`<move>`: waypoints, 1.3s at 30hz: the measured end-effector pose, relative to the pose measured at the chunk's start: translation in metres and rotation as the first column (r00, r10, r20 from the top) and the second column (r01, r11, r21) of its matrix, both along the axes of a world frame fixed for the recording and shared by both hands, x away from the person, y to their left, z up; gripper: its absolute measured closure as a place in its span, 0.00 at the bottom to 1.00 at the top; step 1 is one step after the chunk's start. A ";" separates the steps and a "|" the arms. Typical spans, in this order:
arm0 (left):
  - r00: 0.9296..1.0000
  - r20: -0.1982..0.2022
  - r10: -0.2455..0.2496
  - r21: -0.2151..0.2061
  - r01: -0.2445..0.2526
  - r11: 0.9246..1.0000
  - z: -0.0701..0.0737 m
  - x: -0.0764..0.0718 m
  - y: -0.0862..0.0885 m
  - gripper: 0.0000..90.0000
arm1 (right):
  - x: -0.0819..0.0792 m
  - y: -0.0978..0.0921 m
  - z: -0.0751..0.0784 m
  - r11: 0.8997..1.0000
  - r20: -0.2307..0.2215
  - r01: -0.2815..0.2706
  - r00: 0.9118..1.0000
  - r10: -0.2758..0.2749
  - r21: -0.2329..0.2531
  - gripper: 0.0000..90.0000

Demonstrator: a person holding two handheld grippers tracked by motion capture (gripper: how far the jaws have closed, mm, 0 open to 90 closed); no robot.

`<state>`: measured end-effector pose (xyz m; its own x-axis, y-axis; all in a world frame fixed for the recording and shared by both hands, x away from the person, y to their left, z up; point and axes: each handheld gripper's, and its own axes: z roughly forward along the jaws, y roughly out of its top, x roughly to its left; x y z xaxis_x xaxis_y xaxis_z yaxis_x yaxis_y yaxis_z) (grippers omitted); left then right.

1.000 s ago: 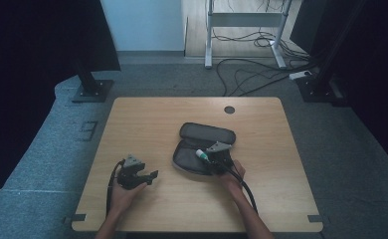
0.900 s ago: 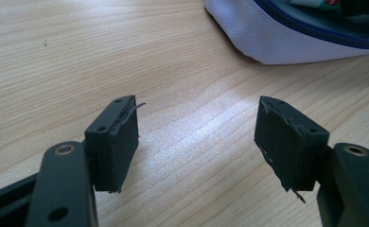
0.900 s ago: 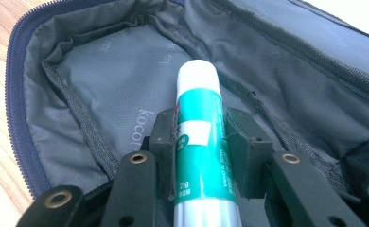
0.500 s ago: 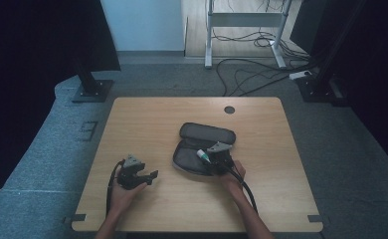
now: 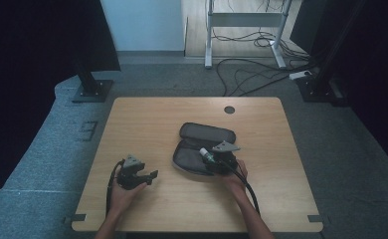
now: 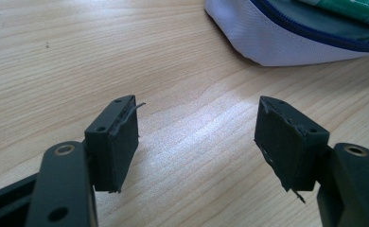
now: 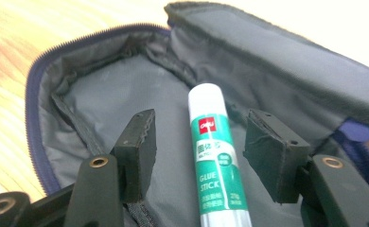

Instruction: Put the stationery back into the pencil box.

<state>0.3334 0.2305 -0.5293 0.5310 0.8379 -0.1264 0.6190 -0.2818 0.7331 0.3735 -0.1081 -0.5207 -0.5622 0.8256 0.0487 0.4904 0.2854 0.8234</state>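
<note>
Glue stick [image 7: 215,161]: lying inside open pencil case [image 7: 102,99], for storage. Right gripper [image 7: 199,151] fingers released astride it; left gripper [image 6: 197,142] fingers released, idle over surface [image 6: 55,56].

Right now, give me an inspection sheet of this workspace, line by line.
Surface: wooden table, a round hole near its far edge.
Job's things: pouch unzipped and lying open; glue stick lying inside it on the grey lining, white cap pointing away.
Clutter: nothing seen.
Grippers: right gripper open over the pouch, jaws either side of the glue stick with gaps, not touching it. Left gripper open above bare wood, holding nothing, short of the pouch's edge.
Cables: one trails from each gripper toward the person; floor cables lie beyond the table.
Surroundings: grey carpet, dark curtains both sides, a metal frame at the back.
</note>
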 end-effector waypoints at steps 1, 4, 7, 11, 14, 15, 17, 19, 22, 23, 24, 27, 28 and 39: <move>1.000 0.001 -0.001 0.001 0.001 1.000 0.000 0.000 0.000 0.35 | -0.001 -0.001 0.002 1.000 0.004 -0.003 1.000 0.003 0.005 0.48; 1.000 0.001 -0.003 0.000 0.003 1.000 0.001 -0.001 0.000 0.35 | -0.005 -0.003 0.005 1.000 0.015 -0.009 1.000 0.008 0.017 0.47; 1.000 0.003 -0.001 -0.004 0.001 1.000 0.002 -0.001 0.000 0.35 | -0.010 -0.005 0.008 0.999 0.024 -0.020 1.000 0.019 0.027 0.46; 1.000 0.005 -0.001 -0.005 0.001 1.000 0.002 -0.001 0.001 0.35 | -0.019 -0.012 0.011 0.998 0.037 -0.033 0.999 0.031 0.054 0.44; 1.000 0.004 -0.001 -0.010 0.001 1.000 0.003 -0.001 0.002 0.35 | -0.027 -0.017 0.013 0.997 0.042 -0.043 0.998 0.041 0.066 0.42; 1.000 0.006 0.000 -0.012 0.000 1.000 0.003 -0.002 0.003 0.35 | -0.030 -0.020 0.014 0.997 0.048 -0.046 0.998 0.042 0.065 0.42; 1.000 0.008 -0.001 -0.012 0.001 1.000 0.004 -0.002 0.003 0.35 | -0.037 -0.025 0.015 0.996 0.054 -0.049 0.998 0.045 0.070 0.42; 1.000 0.009 0.001 -0.014 -0.001 1.000 0.004 -0.002 0.004 0.35 | -0.044 -0.032 0.016 0.995 0.058 -0.051 0.997 0.047 0.080 0.42; 1.000 0.010 0.004 -0.018 -0.004 1.000 0.005 -0.003 0.006 0.35 | -0.053 -0.041 0.017 0.995 0.066 -0.054 0.997 0.048 0.088 0.42; 1.000 0.011 0.007 -0.019 -0.006 1.000 0.005 -0.003 0.006 0.35 | -0.056 -0.043 0.018 0.994 0.066 -0.052 0.997 0.046 0.093 0.42; 1.000 0.011 0.007 -0.017 -0.006 1.000 0.005 -0.003 0.007 0.35 | -0.059 -0.045 0.018 0.994 0.067 -0.051 0.997 0.045 0.095 0.42; 1.000 0.010 0.011 -0.020 -0.011 1.000 0.005 -0.003 0.009 0.35 | -0.069 -0.051 0.018 0.995 0.073 -0.043 0.997 0.037 0.088 0.41; 1.000 0.010 0.013 -0.019 -0.013 1.000 0.005 -0.003 0.010 0.35 | -0.071 -0.054 0.018 0.995 0.072 -0.039 0.997 0.033 0.087 0.41; 1.000 0.001 0.010 -0.015 -0.010 1.000 0.003 -0.003 0.010 0.35 | -0.099 -0.098 -0.003 0.994 0.018 0.055 0.998 -0.057 0.093 0.41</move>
